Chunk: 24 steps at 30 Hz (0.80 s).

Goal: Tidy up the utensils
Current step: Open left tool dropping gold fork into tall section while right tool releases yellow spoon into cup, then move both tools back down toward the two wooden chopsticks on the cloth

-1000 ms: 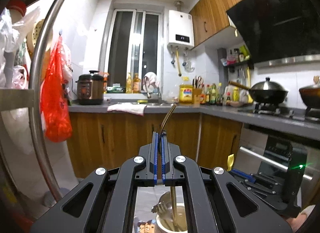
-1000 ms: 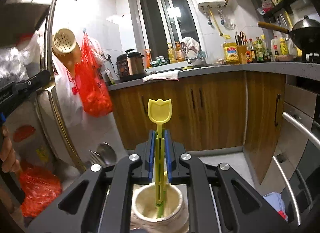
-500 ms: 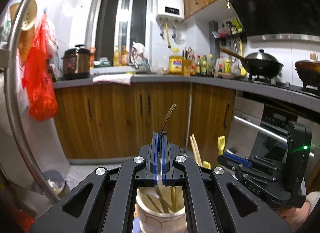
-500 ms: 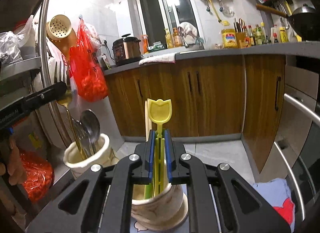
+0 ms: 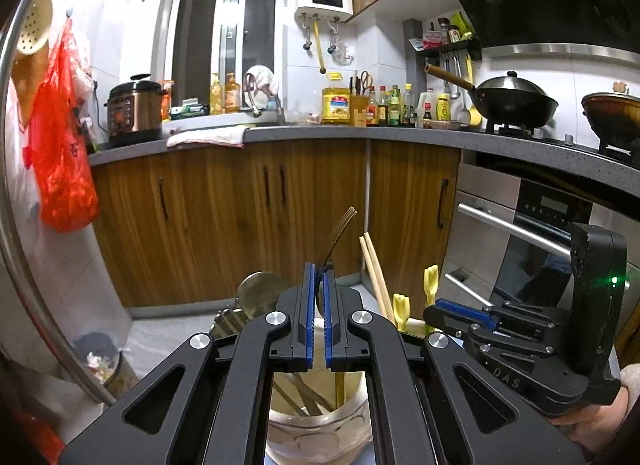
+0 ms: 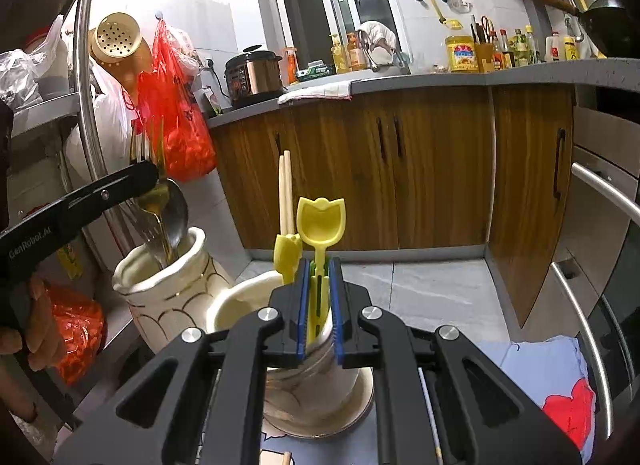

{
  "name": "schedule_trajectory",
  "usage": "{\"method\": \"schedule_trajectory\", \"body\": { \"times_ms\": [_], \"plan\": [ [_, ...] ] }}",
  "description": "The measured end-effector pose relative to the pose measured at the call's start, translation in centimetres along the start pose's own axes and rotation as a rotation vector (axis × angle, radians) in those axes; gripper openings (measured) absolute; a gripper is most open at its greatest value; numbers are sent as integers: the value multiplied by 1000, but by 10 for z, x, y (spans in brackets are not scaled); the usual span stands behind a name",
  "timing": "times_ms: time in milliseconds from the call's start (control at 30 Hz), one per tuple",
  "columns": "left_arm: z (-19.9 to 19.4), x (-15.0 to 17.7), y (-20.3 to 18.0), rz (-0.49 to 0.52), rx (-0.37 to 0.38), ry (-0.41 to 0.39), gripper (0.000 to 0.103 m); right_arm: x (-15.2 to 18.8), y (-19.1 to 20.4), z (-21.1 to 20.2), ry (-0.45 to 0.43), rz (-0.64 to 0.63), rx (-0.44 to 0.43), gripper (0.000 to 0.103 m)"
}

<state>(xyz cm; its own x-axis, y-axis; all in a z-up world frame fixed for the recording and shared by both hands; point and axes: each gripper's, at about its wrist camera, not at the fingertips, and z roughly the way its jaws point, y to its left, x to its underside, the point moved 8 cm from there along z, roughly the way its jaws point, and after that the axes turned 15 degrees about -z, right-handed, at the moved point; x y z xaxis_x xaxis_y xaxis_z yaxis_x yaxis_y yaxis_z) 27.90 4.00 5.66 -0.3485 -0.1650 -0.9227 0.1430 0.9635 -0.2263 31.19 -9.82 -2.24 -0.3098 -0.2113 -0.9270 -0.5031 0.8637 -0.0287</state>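
Note:
My left gripper [image 5: 318, 269] is shut on a gold fork [image 5: 340, 225], tines up, its handle reaching down into a white cup with gold lines [image 5: 320, 433]. A metal spoon [image 5: 256, 293] and another fork stand in that cup. In the right wrist view the same cup [image 6: 172, 289] sits at the left, with the left gripper [image 6: 150, 175] above it. My right gripper [image 6: 319, 265] is shut on a yellow plastic spoon [image 6: 320, 217], whose handle goes into a plain white cup [image 6: 240, 305]. Chopsticks [image 6: 284, 193] and another yellow utensil [image 6: 286, 253] stand in that cup.
A steel rack pole [image 6: 86, 85] and a red plastic bag [image 6: 176, 121] are at the left. Wooden cabinets [image 6: 400, 169] run behind, and an oven handle [image 6: 600, 185] juts out at the right. A blue cloth [image 6: 548, 377] lies at the lower right. A small bin [image 5: 100, 361] stands on the floor.
Both grippers have come down with their utensils. The two cups have risen into view, and the fork's and yellow spoon's handles now reach into them.

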Motion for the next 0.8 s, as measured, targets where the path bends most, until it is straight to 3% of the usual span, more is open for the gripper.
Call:
{"method": "schedule_trajectory", "body": {
  "times_ms": [233,300,333,400,467,600,667,800],
  "plan": [
    [5,1,3,-22,-13,18,7,-1,-1,1,6,11,-12,10],
    [5,1,5,-32,-22,15,20,0,-2,1,7,17,-14,10],
    [4,-1,7,-40,-23,7,32,-1,-2,0,7,20,-14,10],
    [2,-4,9,-48,-28,-7,39,-1,-2,0,8,22,-18,14],
    [0,-6,10,-51,-32,-11,44,-2,-3,-1,7,24,-15,34],
    [-7,-9,11,-58,-47,-2,52,-4,-5,-12,15,41,-2,46],
    [-15,-10,11,-59,-61,0,65,-5,-6,-20,21,52,1,64],
    [-35,-9,9,-70,-80,4,78,-6,-8,-43,49,66,31,78]
  ]
}}
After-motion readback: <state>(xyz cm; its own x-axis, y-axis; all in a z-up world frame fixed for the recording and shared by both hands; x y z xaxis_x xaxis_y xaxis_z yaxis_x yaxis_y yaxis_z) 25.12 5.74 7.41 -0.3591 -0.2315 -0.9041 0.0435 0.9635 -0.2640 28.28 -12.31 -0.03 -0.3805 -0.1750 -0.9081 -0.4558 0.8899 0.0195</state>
